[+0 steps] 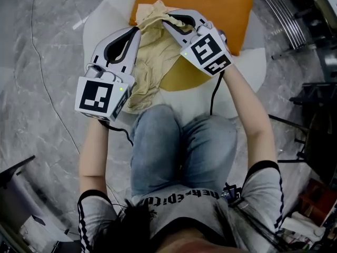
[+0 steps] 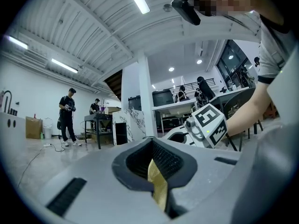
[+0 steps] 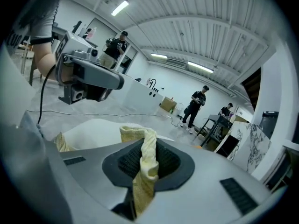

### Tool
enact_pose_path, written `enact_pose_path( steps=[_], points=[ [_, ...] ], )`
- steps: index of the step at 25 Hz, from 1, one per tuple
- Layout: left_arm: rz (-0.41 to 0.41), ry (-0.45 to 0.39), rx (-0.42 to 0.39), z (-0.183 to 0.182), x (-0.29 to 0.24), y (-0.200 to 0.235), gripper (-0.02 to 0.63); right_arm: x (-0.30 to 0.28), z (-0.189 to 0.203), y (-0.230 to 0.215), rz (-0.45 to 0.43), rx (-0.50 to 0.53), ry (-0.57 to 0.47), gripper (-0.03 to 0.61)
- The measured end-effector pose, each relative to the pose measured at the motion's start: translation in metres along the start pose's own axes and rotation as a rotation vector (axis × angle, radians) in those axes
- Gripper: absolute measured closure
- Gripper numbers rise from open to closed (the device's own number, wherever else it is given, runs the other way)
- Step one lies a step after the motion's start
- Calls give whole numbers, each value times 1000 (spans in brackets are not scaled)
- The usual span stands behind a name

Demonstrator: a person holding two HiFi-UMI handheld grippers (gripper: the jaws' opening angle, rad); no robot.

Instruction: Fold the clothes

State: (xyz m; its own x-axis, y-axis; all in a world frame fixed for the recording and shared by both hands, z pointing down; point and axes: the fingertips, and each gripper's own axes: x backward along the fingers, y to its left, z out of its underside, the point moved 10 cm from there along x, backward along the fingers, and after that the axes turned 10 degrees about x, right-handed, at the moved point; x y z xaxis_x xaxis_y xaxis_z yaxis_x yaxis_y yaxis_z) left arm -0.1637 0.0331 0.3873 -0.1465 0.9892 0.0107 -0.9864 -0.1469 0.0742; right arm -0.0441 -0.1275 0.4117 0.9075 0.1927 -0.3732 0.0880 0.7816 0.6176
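Note:
A pale yellow garment (image 1: 154,62) hangs bunched between my two grippers above the white round table (image 1: 251,70). In the head view my left gripper (image 1: 136,31) holds its left side and my right gripper (image 1: 167,20) holds a top corner, the tips close together. The left gripper view shows the left gripper (image 2: 156,174) shut on a thin fold of the garment (image 2: 160,190), with the right gripper's marker cube (image 2: 209,124) just beyond. The right gripper (image 3: 142,171) is shut on a rolled edge of the garment (image 3: 145,160) that loops over its jaws.
An orange cushion (image 1: 210,4) lies on the table's far side, under the garment. My jeans-clad knees (image 1: 181,141) press against the near edge. A cable (image 1: 42,78) runs over the grey marble floor; a metal rack (image 1: 287,15) stands right. People stand at tables (image 2: 67,115) far off.

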Motion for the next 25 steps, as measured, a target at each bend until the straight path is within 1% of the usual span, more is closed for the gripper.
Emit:
enact_pose_path(
  steps=[4,8,11,13,18,22,25],
  points=[
    [-16,6,6,3,13,9,609,0,-10,29,-64,15,-27,526],
    [-26,23,1,6,21,13,609,1,-17,55,-142,7,-53,526],
    [-14,18,-10,6,25,12,609,4,-20,76,-195,26,-58,526],
    [-13,20,-11,9,28,15,609,3,-19,91,-236,33,-57,526],
    [-24,45,-13,18,35,23,609,0,-14,119,-326,15,-73,526],
    [-48,67,2,26,38,29,609,-3,-8,141,-411,21,-80,526],
    [-52,76,9,32,40,32,609,-7,-3,159,-481,33,-71,525]
  ],
)
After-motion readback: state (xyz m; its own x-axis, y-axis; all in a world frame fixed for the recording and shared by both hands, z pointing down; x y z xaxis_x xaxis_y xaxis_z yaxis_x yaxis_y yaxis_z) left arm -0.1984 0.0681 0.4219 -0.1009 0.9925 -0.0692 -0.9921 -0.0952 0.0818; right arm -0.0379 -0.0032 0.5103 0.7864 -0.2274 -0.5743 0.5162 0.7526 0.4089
